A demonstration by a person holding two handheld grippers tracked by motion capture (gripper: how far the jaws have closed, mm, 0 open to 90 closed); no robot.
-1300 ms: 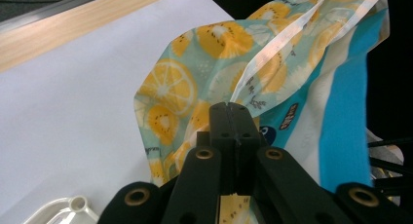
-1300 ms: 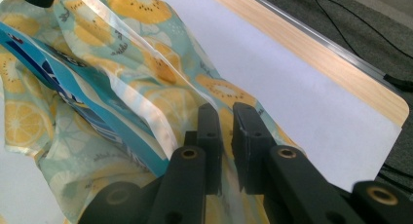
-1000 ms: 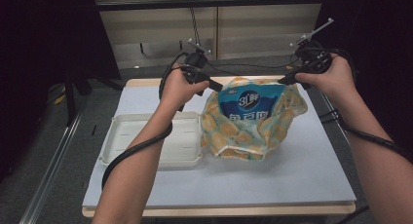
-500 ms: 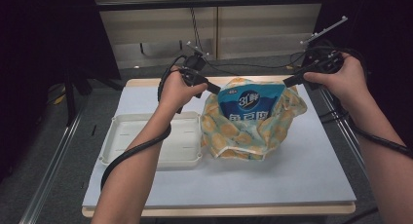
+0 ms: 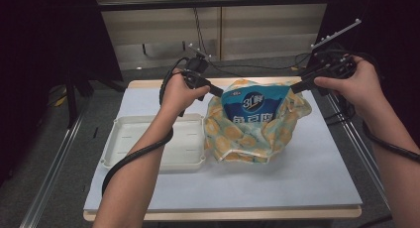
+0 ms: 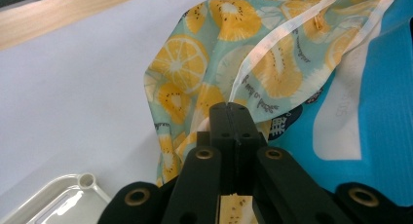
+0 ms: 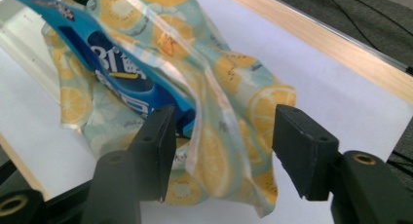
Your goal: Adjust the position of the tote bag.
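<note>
Here we are at the white-covered worktop (image 5: 307, 178), and right in the middle stands a crinkly pale-green plastic bag printed with orange and kiwi slices (image 5: 233, 139), its mouth gaping upward. Poking out of it is a blue glossy packet with white lettering (image 5: 252, 106), upright and leaning slightly, most of its body down inside the bag.

Left tongs (image 5: 217, 91) are at the bag's near-left rim, and look at the left gripper view: the two black jaws are pressed flat together with a strip of that fruit-print plastic caught between them, the bag (image 6: 229, 73) spreading out beyond and the blue packet (image 6: 380, 112) showing to the right. That's a firm pinch on the rim.

Over on the other side, the right tongs (image 5: 297, 86) sit at the bag's right edge. The right gripper view shows the jaws spread wide, the bag's folded rim (image 7: 219, 136) standing in the gap between them, the blue packet (image 7: 117, 73) just beyond the left jaw. Nothing clamped there.

Just beside the bag, to its left, lies a shallow white rectangular plastic tray (image 5: 119, 139), partly crossed by the left forearm.
</note>
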